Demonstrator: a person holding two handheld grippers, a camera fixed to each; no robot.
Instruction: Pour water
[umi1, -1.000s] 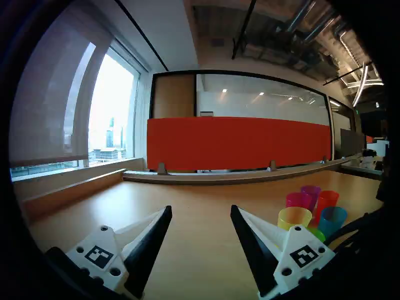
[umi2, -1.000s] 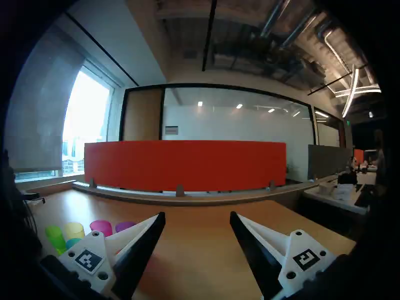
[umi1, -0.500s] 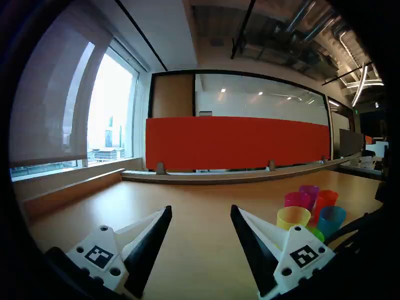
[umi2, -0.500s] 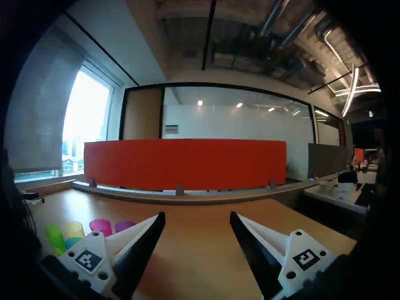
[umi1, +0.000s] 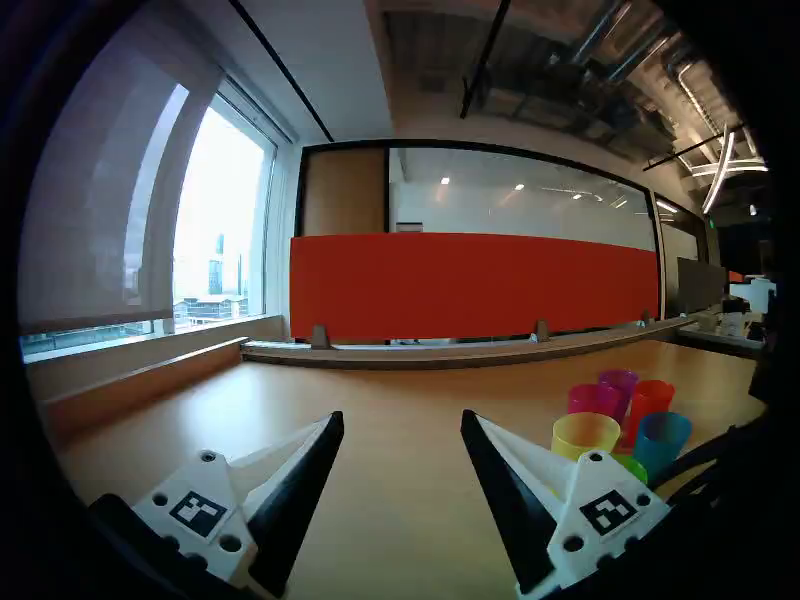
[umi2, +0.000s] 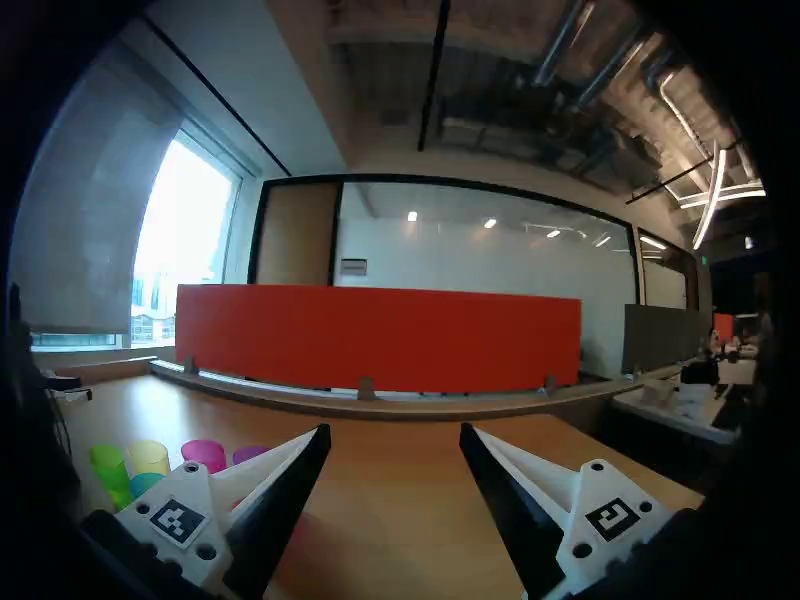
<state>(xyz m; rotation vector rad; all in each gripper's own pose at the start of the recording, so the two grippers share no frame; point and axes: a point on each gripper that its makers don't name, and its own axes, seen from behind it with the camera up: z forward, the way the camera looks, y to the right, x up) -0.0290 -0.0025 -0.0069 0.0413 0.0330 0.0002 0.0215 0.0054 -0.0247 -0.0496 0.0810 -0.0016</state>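
Observation:
Several coloured plastic cups stand in a cluster on the wooden desk. In the left gripper view the yellow cup (umi1: 586, 435), pink cup (umi1: 596, 400), purple cup (umi1: 619, 381), orange cup (umi1: 650, 403) and blue cup (umi1: 663, 438) sit right of my left gripper (umi1: 401, 432), which is open and empty. In the right gripper view the green cup (umi2: 108, 469), yellow cup (umi2: 149, 458) and pink cup (umi2: 206, 454) lie to the left of my right gripper (umi2: 394, 442), also open and empty.
A red partition (umi1: 470, 285) runs along the far edge of the wooden desk (umi1: 400, 470). A window (umi1: 215, 235) and its ledge are on the left. Another desk with items (umi2: 690, 395) stands at the right. Bare desk surface lies ahead of both grippers.
The right gripper view has tilted slightly, so the partition and desk sit a little lower in the frame. The left gripper is nearly still. Both stay open.

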